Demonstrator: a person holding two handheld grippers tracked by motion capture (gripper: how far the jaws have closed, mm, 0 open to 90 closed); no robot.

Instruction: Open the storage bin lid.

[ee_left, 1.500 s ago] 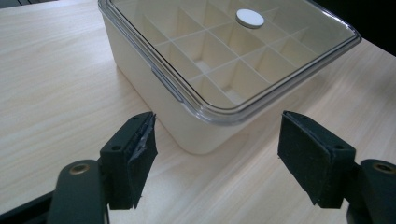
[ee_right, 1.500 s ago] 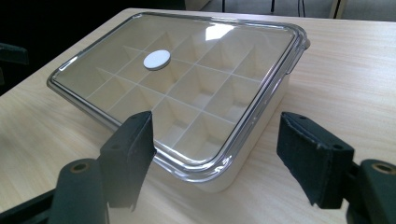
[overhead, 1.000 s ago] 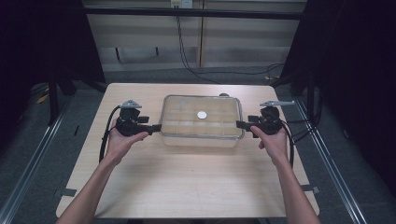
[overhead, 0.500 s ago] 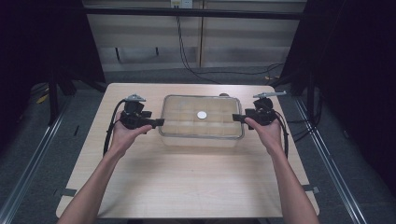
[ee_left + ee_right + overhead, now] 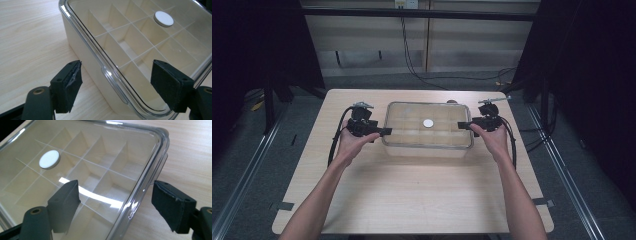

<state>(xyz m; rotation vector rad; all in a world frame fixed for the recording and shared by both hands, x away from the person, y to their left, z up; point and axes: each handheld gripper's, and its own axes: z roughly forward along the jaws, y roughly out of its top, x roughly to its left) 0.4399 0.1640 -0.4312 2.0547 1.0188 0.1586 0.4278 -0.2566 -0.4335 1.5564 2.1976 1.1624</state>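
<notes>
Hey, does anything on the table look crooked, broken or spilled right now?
Mostly no. The clear-lidded box sits square on the table, lid seated, dividers intact, nothing spilled. One small oddity: the pad on one of the left gripper fingers looks frayed and peeling along its edge.

- We see a light wooden table [image 5: 412,200] with rounded corners — pale grain running across the top, standing on a grey floor [image 5: 242,165].
- Directly on it we find one thing — a cream storage box [image 5: 427,131] with a clear lid, set toward the far half, roughly midway between the side edges.
- Through the lid we make out a grid of dividers, and a small white round disc [image 5: 428,123] at the lid's middle.
- In the left gripper view the box's wall [image 5: 82,60] rests flat on the wood.
</notes>
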